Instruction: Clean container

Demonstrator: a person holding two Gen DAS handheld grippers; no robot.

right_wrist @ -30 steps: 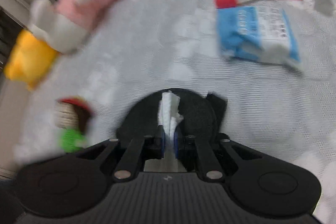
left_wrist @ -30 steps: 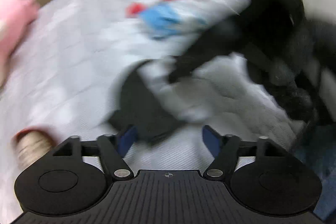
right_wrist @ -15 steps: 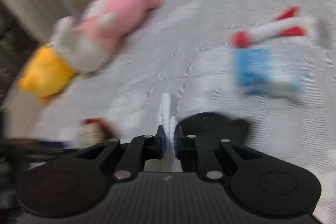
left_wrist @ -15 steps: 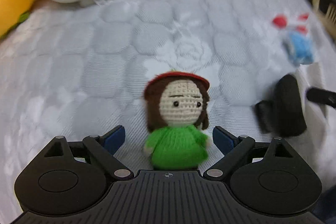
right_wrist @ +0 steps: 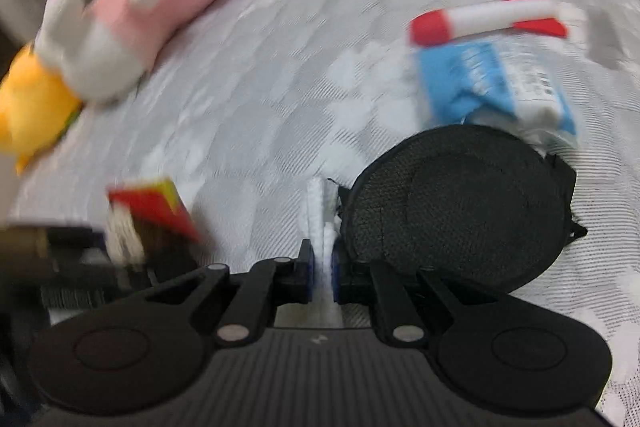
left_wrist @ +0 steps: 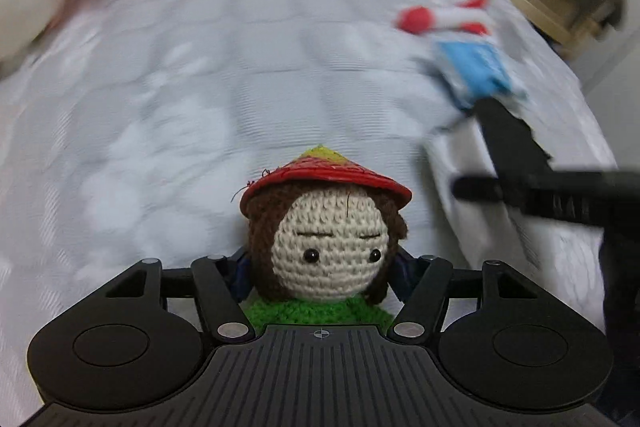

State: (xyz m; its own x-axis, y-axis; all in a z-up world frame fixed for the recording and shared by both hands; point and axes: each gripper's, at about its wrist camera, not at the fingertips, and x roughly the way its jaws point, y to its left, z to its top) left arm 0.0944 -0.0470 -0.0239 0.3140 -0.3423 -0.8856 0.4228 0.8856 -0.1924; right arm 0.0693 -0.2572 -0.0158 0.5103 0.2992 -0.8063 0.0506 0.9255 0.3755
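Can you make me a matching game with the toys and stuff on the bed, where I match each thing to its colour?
Things:
1. crochet doll's hat
2. round container
3. tissue packet
4. plush bunny

Colours:
A. blue and white
B. pink and white
C. red with a yellow tip
D. black

Right pairs: 1-C, 2-D, 3-A, 4-B
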